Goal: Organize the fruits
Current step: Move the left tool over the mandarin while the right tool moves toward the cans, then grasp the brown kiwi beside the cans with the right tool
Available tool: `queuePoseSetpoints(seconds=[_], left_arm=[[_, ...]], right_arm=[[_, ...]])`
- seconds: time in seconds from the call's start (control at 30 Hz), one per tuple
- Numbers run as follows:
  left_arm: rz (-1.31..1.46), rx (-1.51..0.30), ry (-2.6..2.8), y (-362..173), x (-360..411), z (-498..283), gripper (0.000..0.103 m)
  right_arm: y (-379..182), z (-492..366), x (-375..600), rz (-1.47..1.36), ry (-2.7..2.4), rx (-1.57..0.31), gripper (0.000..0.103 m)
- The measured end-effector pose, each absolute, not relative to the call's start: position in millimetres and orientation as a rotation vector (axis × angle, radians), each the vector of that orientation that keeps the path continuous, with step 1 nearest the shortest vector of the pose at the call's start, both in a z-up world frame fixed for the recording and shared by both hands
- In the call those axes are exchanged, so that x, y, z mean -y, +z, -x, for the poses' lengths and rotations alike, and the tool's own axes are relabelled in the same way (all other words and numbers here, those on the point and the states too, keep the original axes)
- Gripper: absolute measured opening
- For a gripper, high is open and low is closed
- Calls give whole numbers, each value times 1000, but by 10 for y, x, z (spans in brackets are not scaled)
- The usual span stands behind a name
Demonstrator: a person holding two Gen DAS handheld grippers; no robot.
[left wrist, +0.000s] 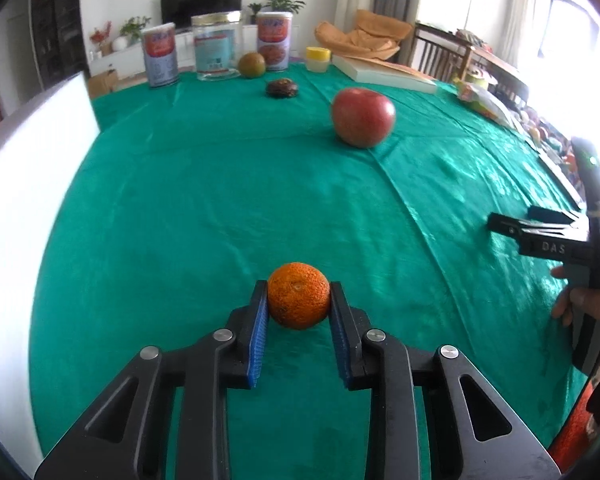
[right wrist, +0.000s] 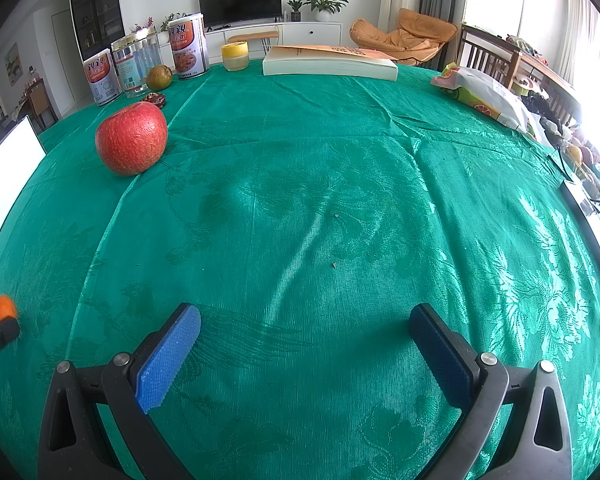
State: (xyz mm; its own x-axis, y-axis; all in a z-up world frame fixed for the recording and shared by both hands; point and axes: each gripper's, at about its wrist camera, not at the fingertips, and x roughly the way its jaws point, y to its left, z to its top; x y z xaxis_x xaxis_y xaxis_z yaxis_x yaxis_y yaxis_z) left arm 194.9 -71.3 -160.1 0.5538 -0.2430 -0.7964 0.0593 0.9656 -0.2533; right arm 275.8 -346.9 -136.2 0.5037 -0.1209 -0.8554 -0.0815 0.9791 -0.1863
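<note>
the left tool (left wrist: 299,300) pinches the orange (left wrist: 299,295) near the counter's (left wrist: 220,200) edge, likely carrying it next toward the apple (left wrist: 363,117), while the right tool (right wrist: 304,344) waits spread.

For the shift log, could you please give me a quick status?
Left gripper shut on small orange tangerine. Right gripper open. Big red apple ahead.

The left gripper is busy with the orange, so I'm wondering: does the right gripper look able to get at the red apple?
Probably yes. The right gripper is open and holds nothing, and only bare green tablecloth lies between it and the red apple, ahead to its left. The apple stands alone, clear of the cans.
</note>
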Motion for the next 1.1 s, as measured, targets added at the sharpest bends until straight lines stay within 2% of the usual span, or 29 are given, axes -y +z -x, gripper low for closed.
queuePoseSetpoints(seconds=[0.17,0.33,0.4,0.43,0.47,0.6,0.7,0.83,0.93,1.0,1.1], left_arm=[[221,-982,-38,-1733,118,-2100,29],[227,-994,6,-1932,-50,-2121,33],[222,-989,10,-1954,-24,-2125,50],[216,-997,12,-1974,-3,-2135,80],[205,-1021,18,-2000,9,-2153,96],[210,-1024,7,-1992,1,-2164,97],[205,-1028,1,-1991,9,-2161,99],[204,-1031,-3,-1995,7,-2168,101],[204,-1031,-3,-1990,9,-2162,101],[205,-1031,-4,-1991,13,-2169,101],[207,-1031,-4,-1990,12,-2167,101]], right_arm=[[-1362,-2758,3469,213,-24,-1045,103],[-1364,-2758,3470,213,-24,-1045,103],[-1361,-2758,3470,213,-24,-1045,103],[-1364,-2758,3470,212,-23,-1045,103],[-1363,-2759,3470,211,-22,-1045,103],[-1330,-2977,3443,249,97,-1165,103],[-1024,-3317,3329,200,125,-1165,102],[-614,-3982,2731,160,250,-1169,103],[-638,-4532,2189,159,301,-1221,103],[-806,-4871,1886,171,276,-1257,98],[-1182,-5276,1630,103,233,-1343,86]])
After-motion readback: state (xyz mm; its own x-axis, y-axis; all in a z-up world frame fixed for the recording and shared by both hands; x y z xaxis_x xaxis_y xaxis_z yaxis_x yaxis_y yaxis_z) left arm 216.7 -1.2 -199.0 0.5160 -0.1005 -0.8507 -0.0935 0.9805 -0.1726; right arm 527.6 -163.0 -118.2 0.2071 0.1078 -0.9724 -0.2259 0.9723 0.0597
